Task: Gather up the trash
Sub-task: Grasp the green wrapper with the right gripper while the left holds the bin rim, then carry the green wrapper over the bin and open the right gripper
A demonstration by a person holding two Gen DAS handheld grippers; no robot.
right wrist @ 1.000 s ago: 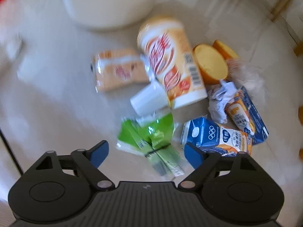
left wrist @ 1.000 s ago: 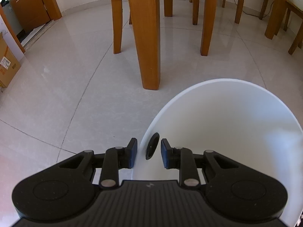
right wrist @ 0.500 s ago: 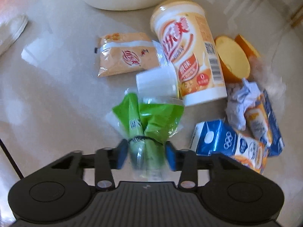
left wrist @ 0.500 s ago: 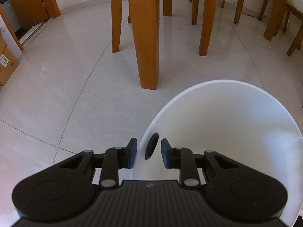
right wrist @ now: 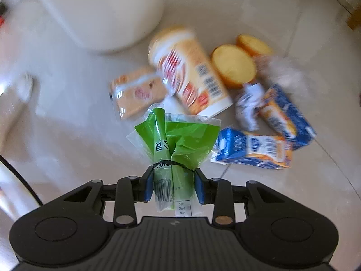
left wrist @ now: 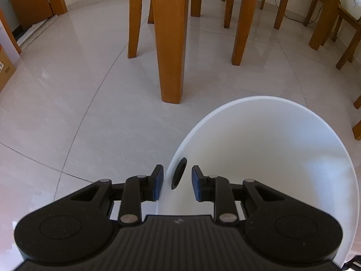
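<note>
My right gripper (right wrist: 173, 187) is shut on a crumpled green plastic wrapper (right wrist: 180, 140) and holds it above the floor. Below it lies a pile of trash: a milk-tea cup (right wrist: 189, 72) on its side, a biscuit packet (right wrist: 137, 92), two orange halves (right wrist: 232, 65), crumpled paper (right wrist: 248, 106), a blue milk carton (right wrist: 250, 149) and a blue-and-orange packet (right wrist: 286, 115). The white bin (right wrist: 101, 11) stands behind the pile. In the left wrist view my left gripper (left wrist: 177, 184) straddles the rim of the white bin (left wrist: 270, 158) beside its handle hole, one pad outside and one inside, gripping it.
Wooden table and chair legs (left wrist: 171, 45) stand on the pale tiled floor beyond the bin. A cardboard box (left wrist: 4, 72) and a wooden cabinet (left wrist: 33, 2) are at the far left. A black cable (right wrist: 18, 176) runs along the left of the right wrist view.
The right gripper's jaws went from wide open to shut on the green wrapper and lifted it off the floor. The left gripper and the bin have stayed put.
</note>
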